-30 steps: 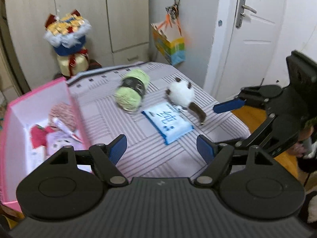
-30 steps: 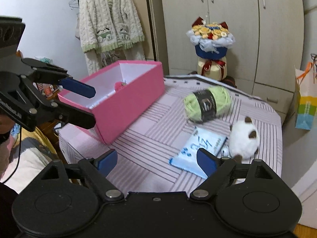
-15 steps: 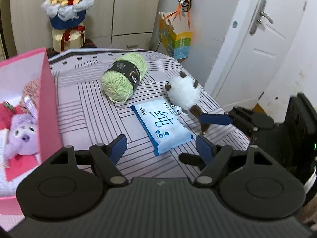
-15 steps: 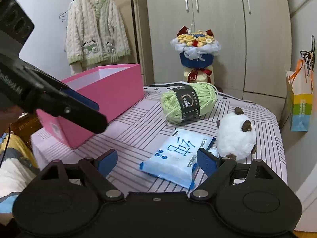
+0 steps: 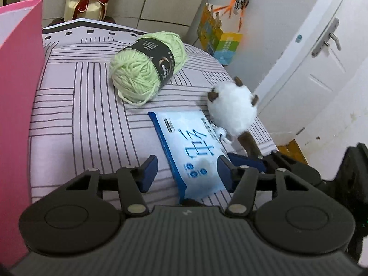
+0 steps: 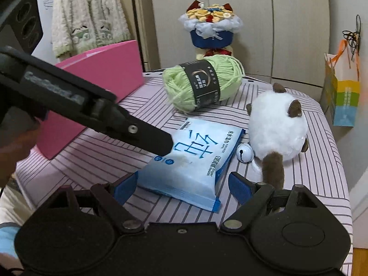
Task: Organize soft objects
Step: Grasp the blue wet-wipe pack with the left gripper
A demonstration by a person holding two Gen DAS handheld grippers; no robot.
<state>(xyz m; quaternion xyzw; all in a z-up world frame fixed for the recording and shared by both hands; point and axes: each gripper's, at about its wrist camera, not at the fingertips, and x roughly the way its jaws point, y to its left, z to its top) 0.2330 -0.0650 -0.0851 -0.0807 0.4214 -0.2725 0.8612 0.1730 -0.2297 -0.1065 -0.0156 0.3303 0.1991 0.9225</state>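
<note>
Both grippers are converging on the tissue pack (image 6: 189, 161), lying flat mid-table on the striped cloth (image 5: 76, 119). Right gripper (image 6: 181, 185) is spread wide, straddling its near end; left gripper (image 5: 186, 169) gapes open above it. Best to pinch the crinkly plastic edge squarely, since it's slippery. Fuzzy yarn ball (image 5: 147, 66) and fluffy plush cat (image 6: 278, 126) wait beyond, pink box (image 6: 103, 73) far left.

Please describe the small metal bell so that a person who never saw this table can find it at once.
Start at the striped table and find the white plush toy near its right edge. The small bell lies just beside it, in the gap between the toy and the blue wipes packet. It is the only shiny, round, silver thing; its neighbours are all soft.
</note>
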